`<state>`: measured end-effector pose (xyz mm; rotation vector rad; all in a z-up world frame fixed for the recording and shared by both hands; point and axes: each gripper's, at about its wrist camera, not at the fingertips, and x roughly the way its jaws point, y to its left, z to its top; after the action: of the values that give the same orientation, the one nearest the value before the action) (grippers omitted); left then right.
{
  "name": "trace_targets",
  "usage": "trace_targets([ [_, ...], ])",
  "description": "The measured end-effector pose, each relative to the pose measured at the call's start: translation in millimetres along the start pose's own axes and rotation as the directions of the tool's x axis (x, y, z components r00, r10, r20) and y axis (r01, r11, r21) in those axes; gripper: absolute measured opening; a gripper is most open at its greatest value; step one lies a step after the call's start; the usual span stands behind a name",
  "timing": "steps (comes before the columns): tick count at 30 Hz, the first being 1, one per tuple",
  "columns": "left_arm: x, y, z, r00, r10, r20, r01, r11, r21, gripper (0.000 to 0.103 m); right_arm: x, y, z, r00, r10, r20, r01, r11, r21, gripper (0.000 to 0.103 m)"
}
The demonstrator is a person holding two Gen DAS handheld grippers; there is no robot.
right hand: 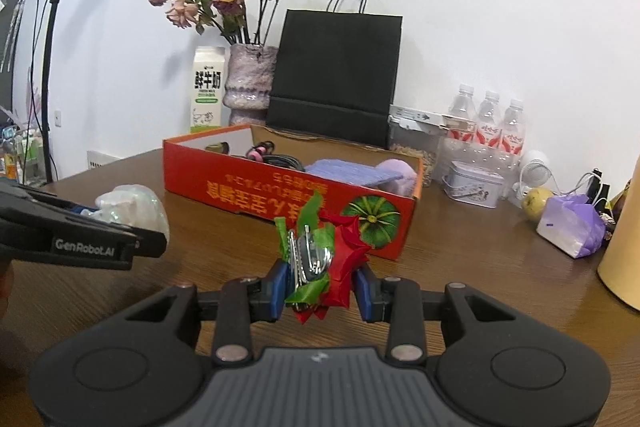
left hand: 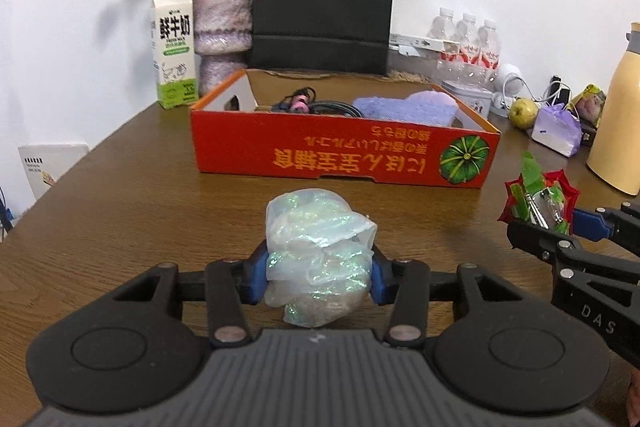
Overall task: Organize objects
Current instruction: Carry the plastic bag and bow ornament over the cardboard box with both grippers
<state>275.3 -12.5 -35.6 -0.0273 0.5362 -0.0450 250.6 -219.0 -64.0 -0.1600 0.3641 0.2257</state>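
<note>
My left gripper (left hand: 318, 277) is shut on a crumpled iridescent plastic bag (left hand: 318, 255), held just above the wooden table (left hand: 140, 207). My right gripper (right hand: 322, 285) is shut on a red and green ribbon bow with a metal clip (right hand: 320, 259); this bow (left hand: 538, 201) also shows at the right of the left wrist view. The bag (right hand: 134, 209) and left gripper (right hand: 152, 241) appear at the left of the right wrist view. Beyond both stands an open red cardboard box (left hand: 344, 155) holding cables and a purple cloth (left hand: 408, 107).
Behind the box (right hand: 280, 195) stand a milk carton (left hand: 174, 47), a vase of dried roses (left hand: 224, 23), a black paper bag (left hand: 324, 7) and water bottles (left hand: 466, 43). To the right lie a tin (right hand: 474, 189), a pear (left hand: 522, 113), a purple bag (left hand: 558, 133) and a cream flask (left hand: 618, 115).
</note>
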Motion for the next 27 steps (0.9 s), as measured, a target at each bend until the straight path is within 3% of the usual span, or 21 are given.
trace_targets([
  [14,-14,25,26,0.996,0.056,0.073,-0.056,0.998,-0.001,0.047,19,31,25,0.999,0.039,0.009,-0.04,0.997,0.06,0.033],
  [27,-11,34,59,0.991,0.059,0.12,-0.06,0.998,0.004,0.047,38,38,64,0.998,0.039,0.055,-0.043,0.995,0.086,0.033],
])
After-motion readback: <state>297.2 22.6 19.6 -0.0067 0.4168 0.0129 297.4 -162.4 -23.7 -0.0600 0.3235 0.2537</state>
